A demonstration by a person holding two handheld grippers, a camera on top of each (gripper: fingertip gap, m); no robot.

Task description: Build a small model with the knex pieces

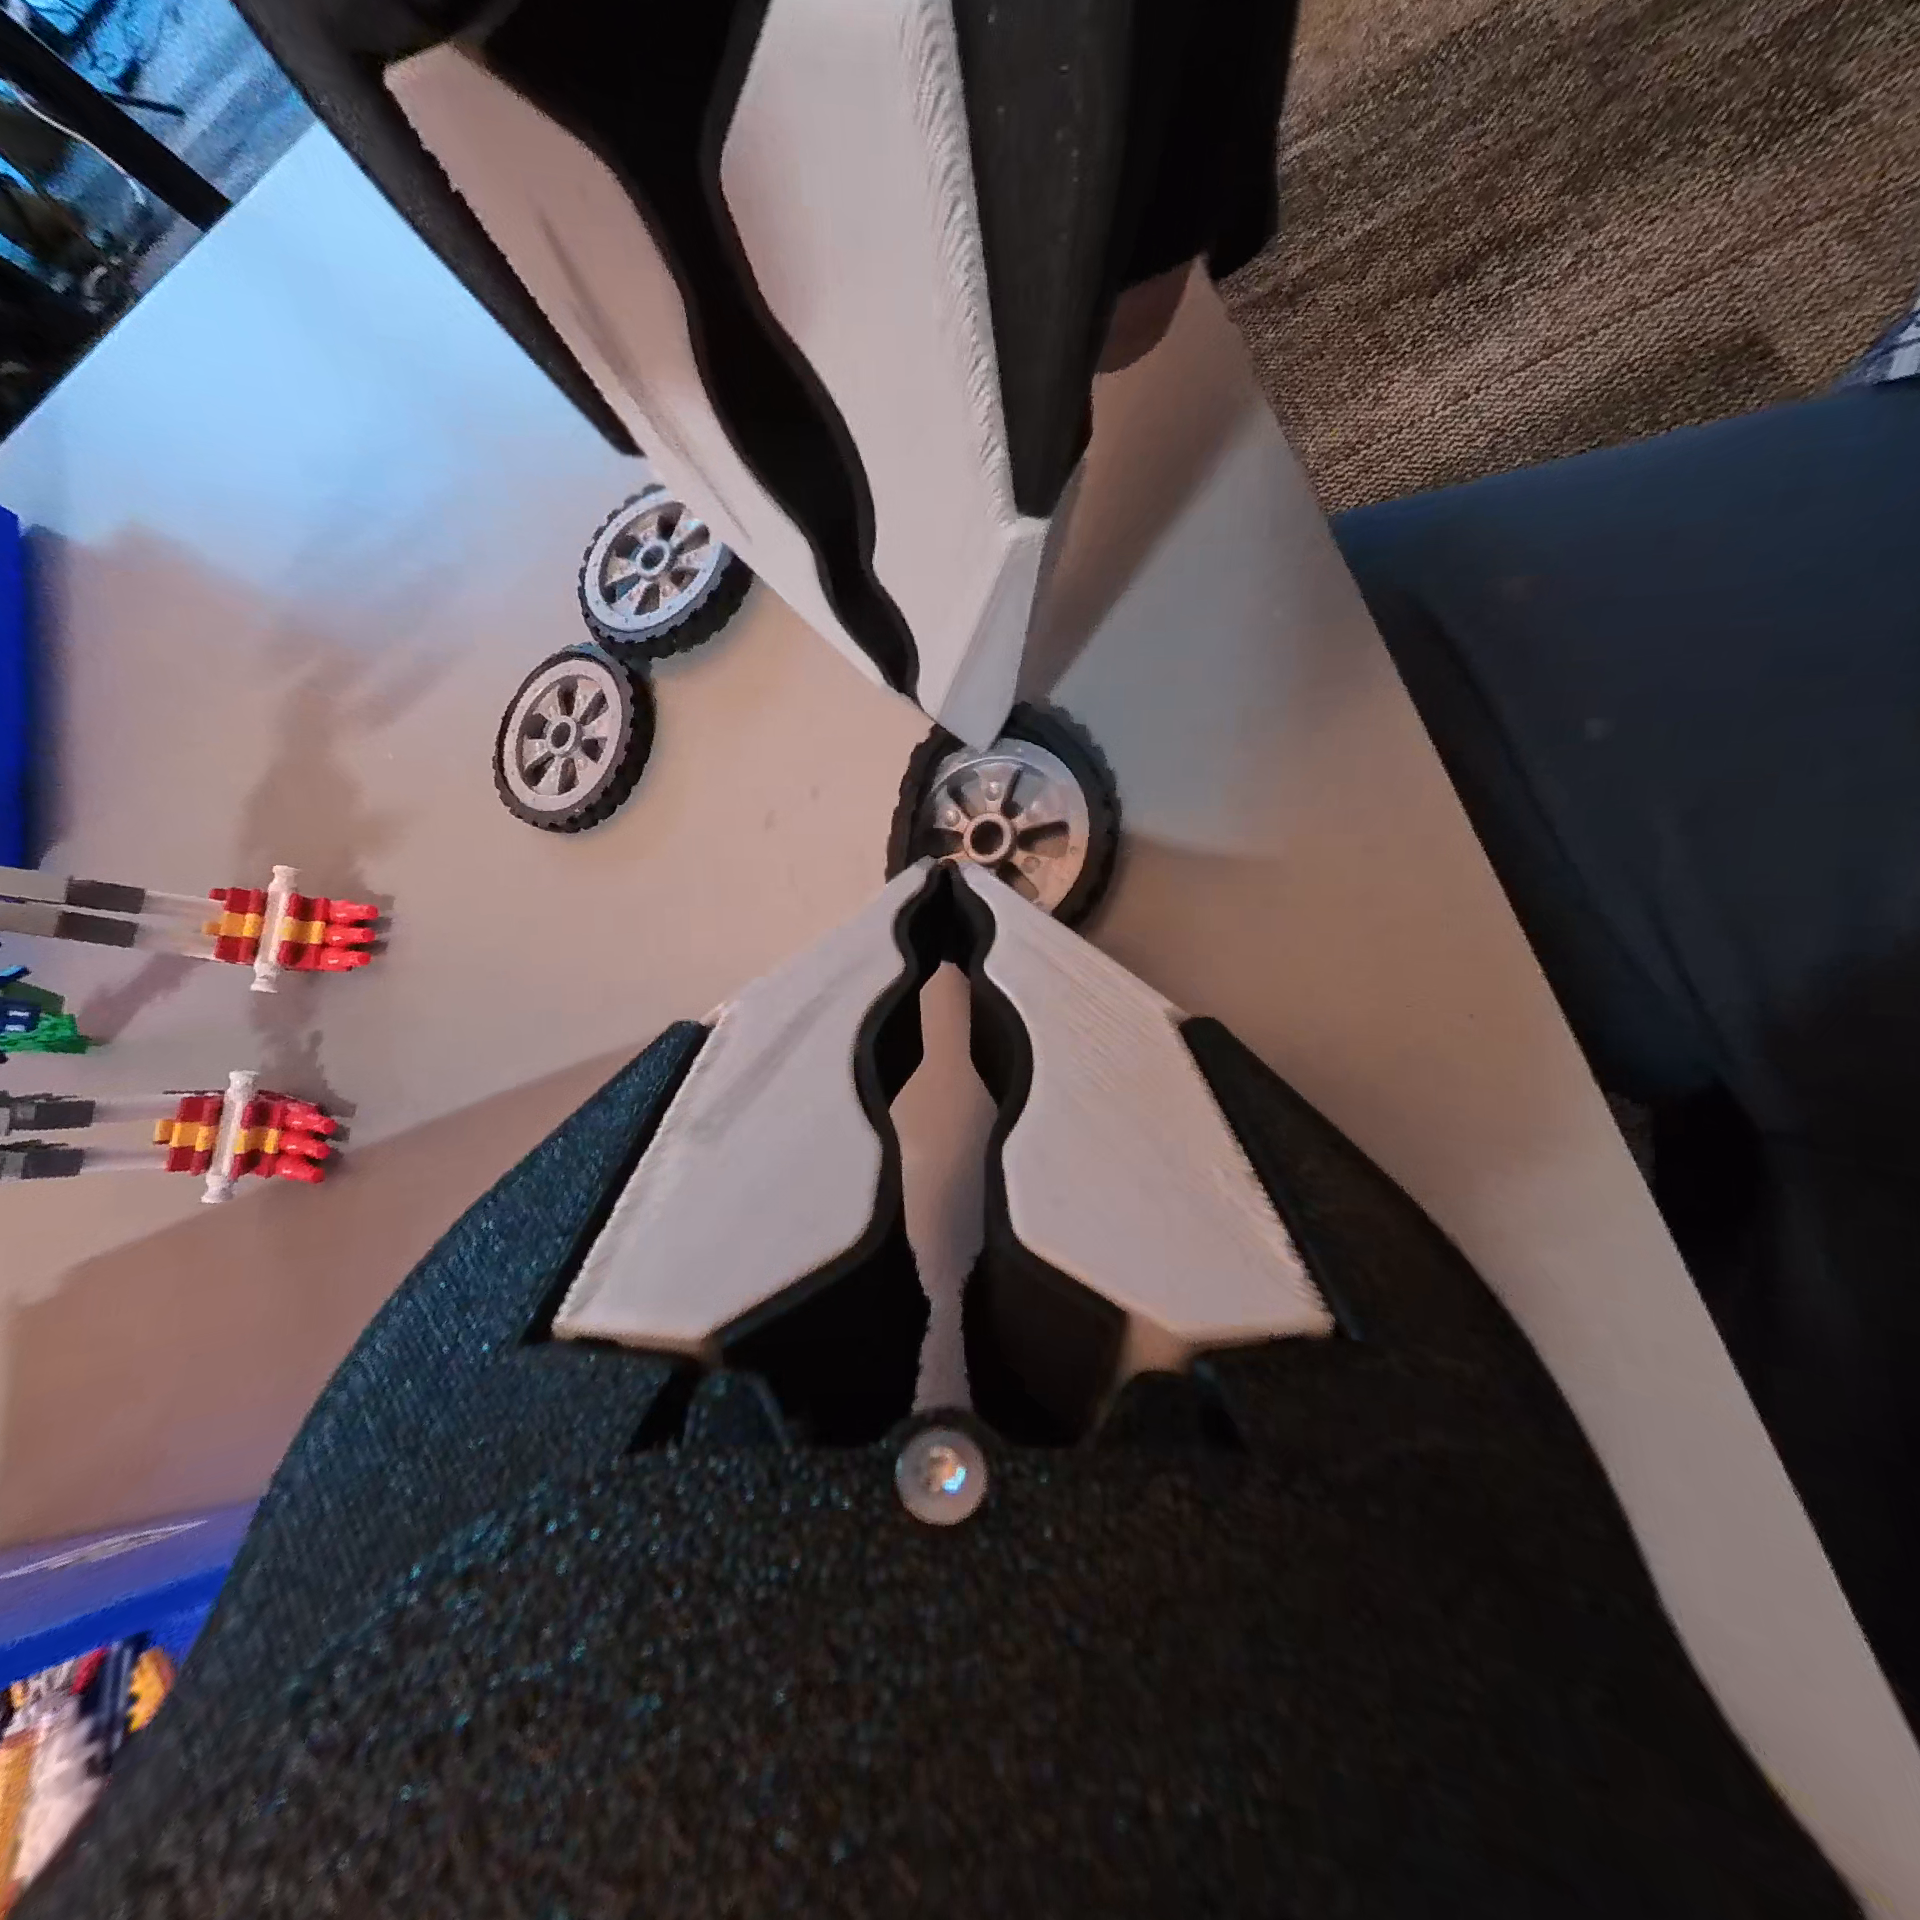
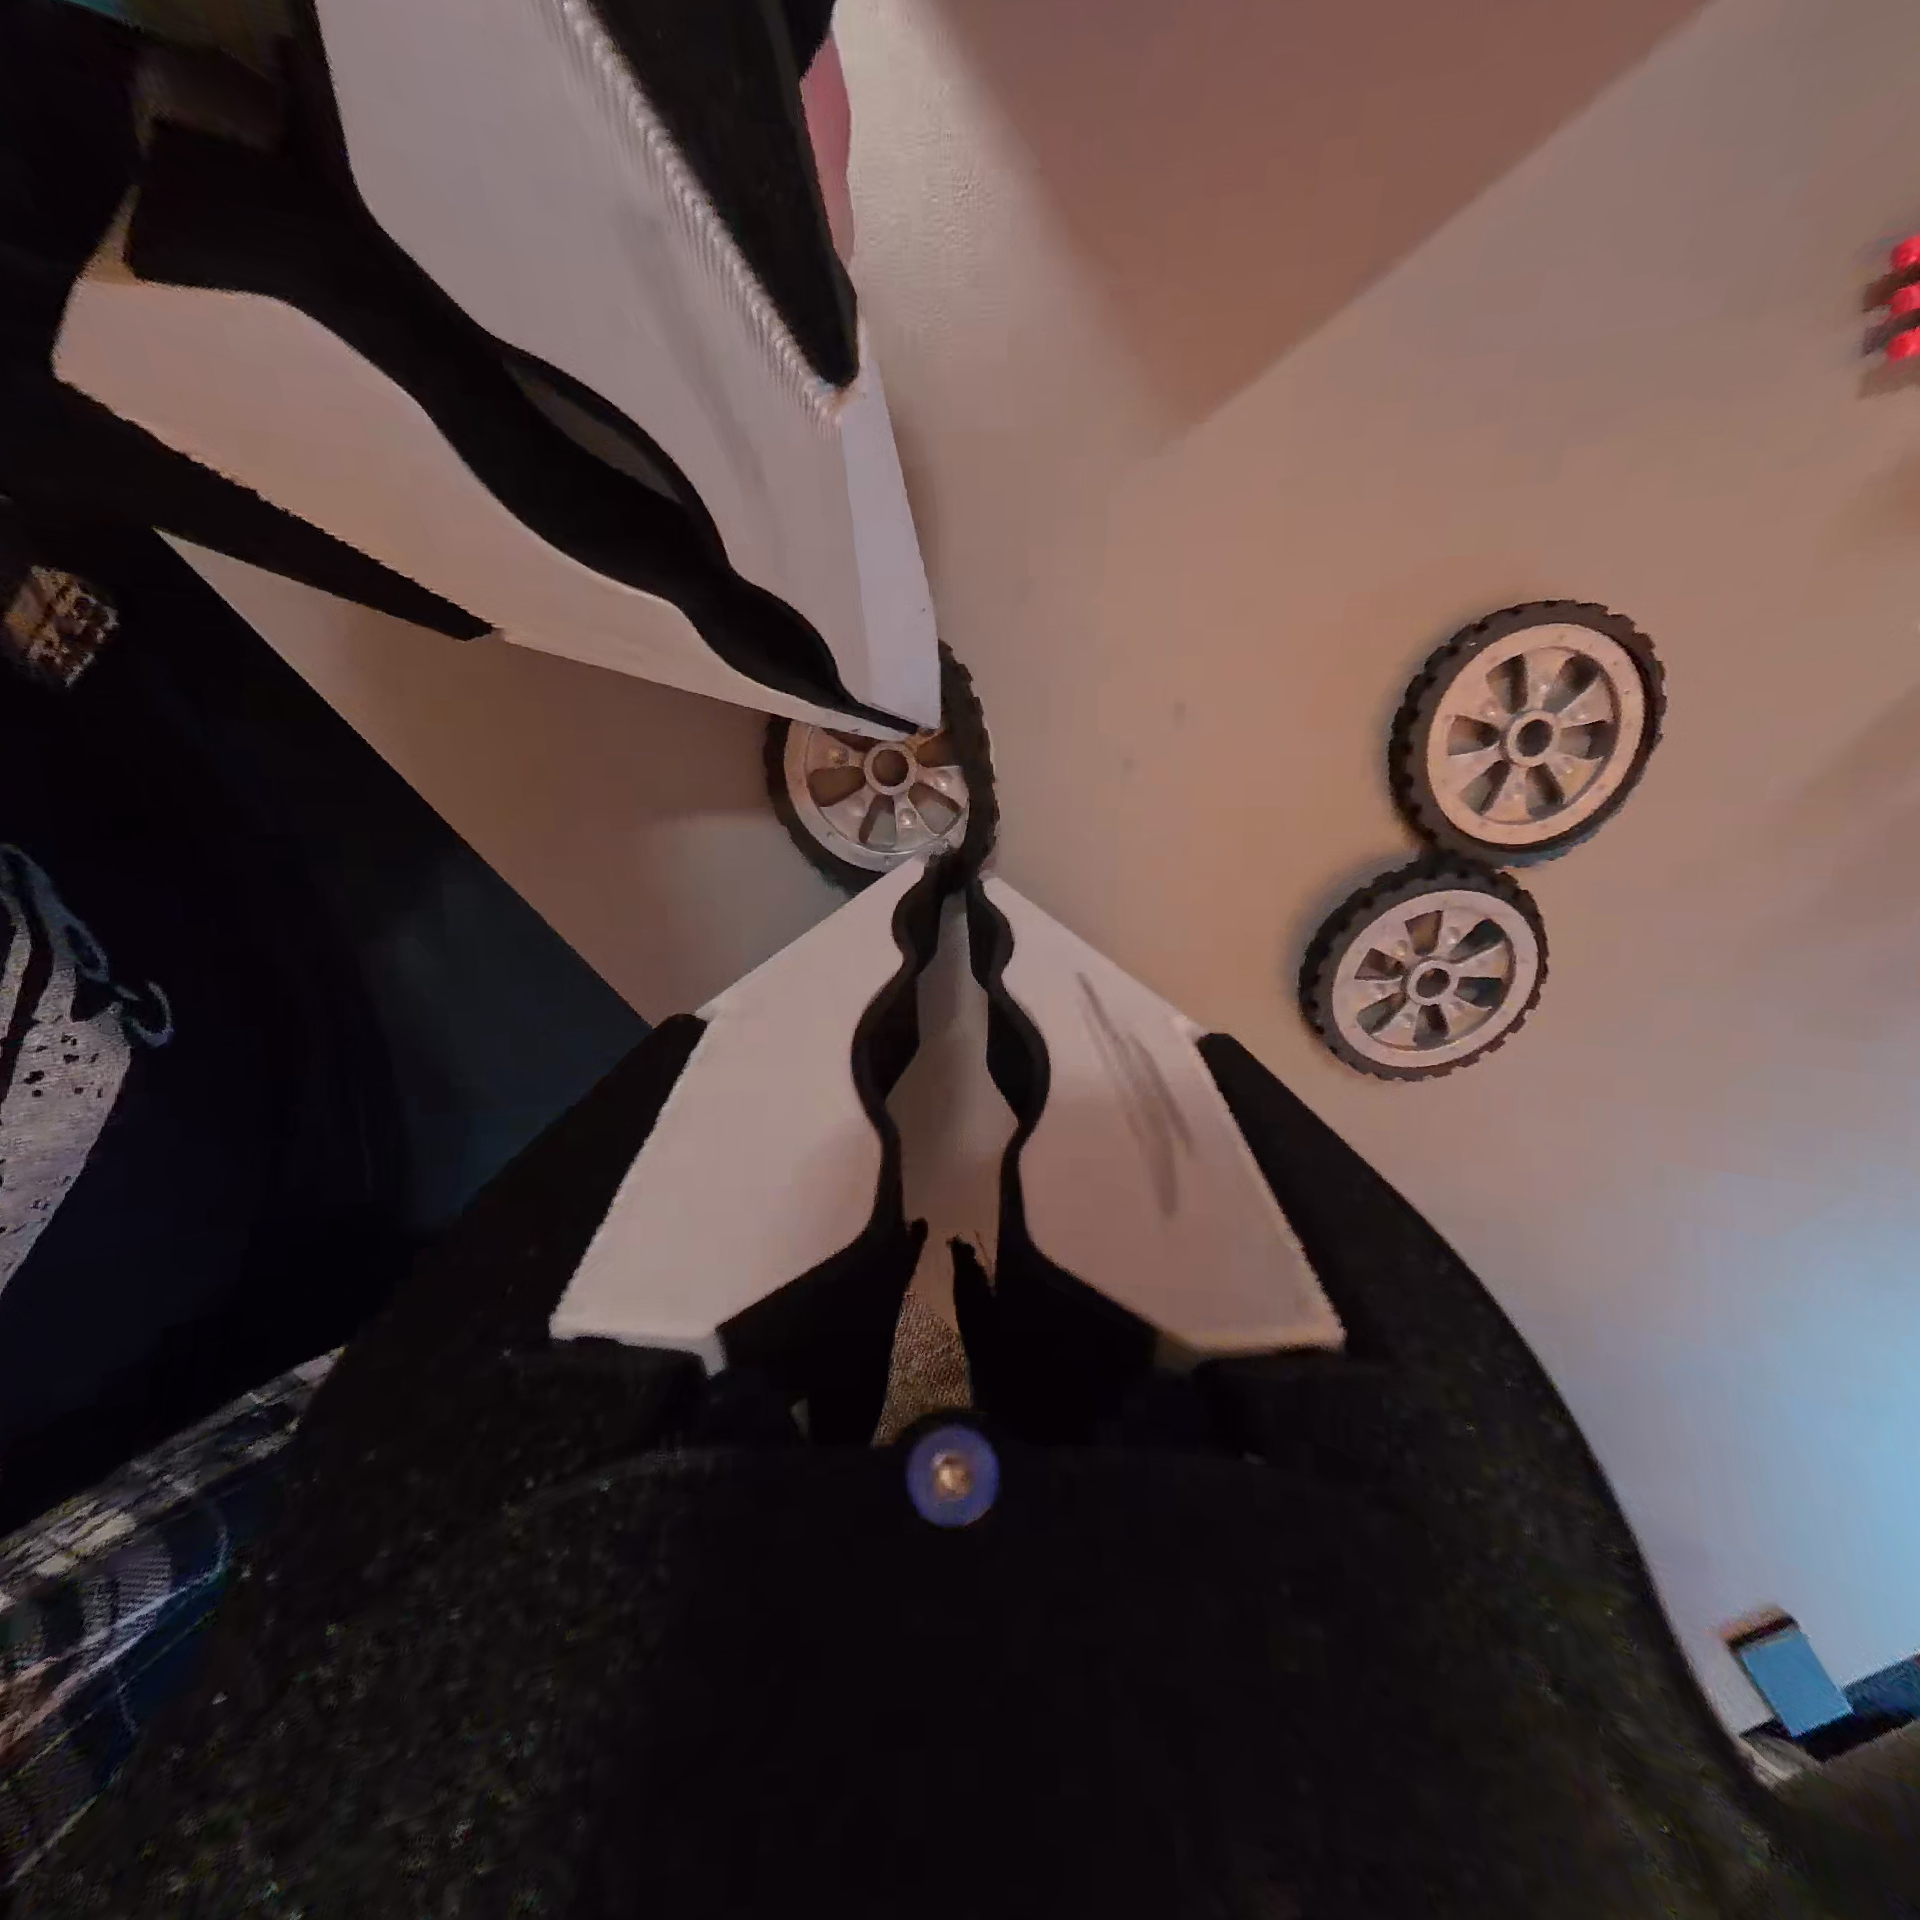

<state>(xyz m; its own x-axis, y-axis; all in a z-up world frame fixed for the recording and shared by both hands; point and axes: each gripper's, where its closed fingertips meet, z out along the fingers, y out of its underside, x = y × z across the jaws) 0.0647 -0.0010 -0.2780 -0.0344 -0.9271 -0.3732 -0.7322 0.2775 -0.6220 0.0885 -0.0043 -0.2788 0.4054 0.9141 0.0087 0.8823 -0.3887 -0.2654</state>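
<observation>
Two grippers pinching one toy wheel point(image 1: 1006, 826) at table point(image 1: 312, 436) edge.
Left gripper point(image 1: 948, 883) and right gripper point(image 2: 948, 868) both closed on its rim; brick assemblies point(image 1: 296, 928) clear only from left wrist.

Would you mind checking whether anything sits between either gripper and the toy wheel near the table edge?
Nothing visible does. The left gripper and right gripper both have their tips right at the toy wheel, from opposite sides. The other two wheels lie apart, off to one side.
</observation>
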